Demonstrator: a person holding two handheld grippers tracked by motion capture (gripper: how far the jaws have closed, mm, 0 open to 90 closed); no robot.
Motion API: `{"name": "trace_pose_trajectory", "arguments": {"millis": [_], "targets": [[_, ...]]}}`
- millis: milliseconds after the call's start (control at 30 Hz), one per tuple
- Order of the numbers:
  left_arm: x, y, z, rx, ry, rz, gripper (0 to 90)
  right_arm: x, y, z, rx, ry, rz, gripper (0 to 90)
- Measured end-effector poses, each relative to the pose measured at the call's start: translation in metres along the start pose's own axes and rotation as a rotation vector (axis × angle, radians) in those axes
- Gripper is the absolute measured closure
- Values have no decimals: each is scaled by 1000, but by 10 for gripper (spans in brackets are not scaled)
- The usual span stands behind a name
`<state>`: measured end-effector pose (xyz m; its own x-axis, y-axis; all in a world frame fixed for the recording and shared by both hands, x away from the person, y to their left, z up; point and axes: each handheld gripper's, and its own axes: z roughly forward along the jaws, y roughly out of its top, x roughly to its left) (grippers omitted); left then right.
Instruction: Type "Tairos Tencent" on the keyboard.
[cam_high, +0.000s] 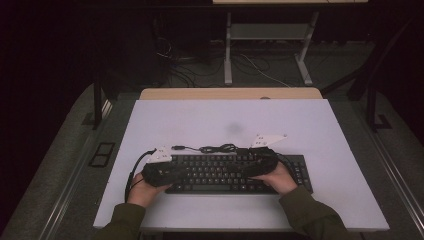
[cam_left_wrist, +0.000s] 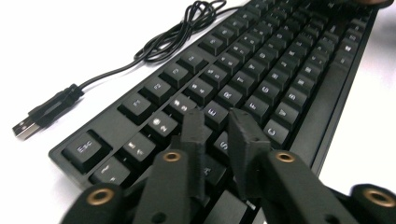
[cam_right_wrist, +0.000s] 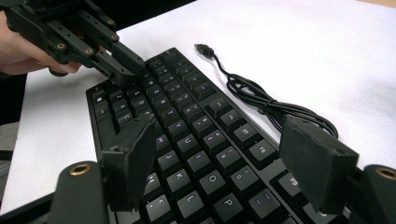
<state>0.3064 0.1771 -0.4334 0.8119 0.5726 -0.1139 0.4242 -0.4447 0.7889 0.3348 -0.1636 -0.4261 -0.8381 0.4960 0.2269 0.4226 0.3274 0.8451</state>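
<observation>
The black keyboard lies low in the frame's centre on the white table, both grippers over it. The left gripper has its jaws narrow, nearly together, nothing between them, above the left keys; the right gripper stands wide over the right keys. Beyond, the keyboard's cable lies coiled.

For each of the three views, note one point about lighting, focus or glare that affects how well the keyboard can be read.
High view: dim room, the pale table lit, the black keyboard dark with unreadable keys. Left gripper view: near key legends sharp, the keyboard's far end soft, the white surface overexposed around the cable and its USB plug. Right gripper view: the right hand-held gripper blurs close to the lens; mid-row legends stay readable.
</observation>
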Motion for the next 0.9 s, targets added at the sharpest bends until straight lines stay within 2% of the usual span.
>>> {"name": "trace_pose_trajectory", "arguments": {"millis": [267, 900], "targets": [[2, 0, -2, 25, -1, -3, 891, 1, 0, 0, 1, 3, 0, 271], [3, -2, 0, 64, -16, -9, 892, 1, 0, 1, 5, 2, -2, 272]]}}
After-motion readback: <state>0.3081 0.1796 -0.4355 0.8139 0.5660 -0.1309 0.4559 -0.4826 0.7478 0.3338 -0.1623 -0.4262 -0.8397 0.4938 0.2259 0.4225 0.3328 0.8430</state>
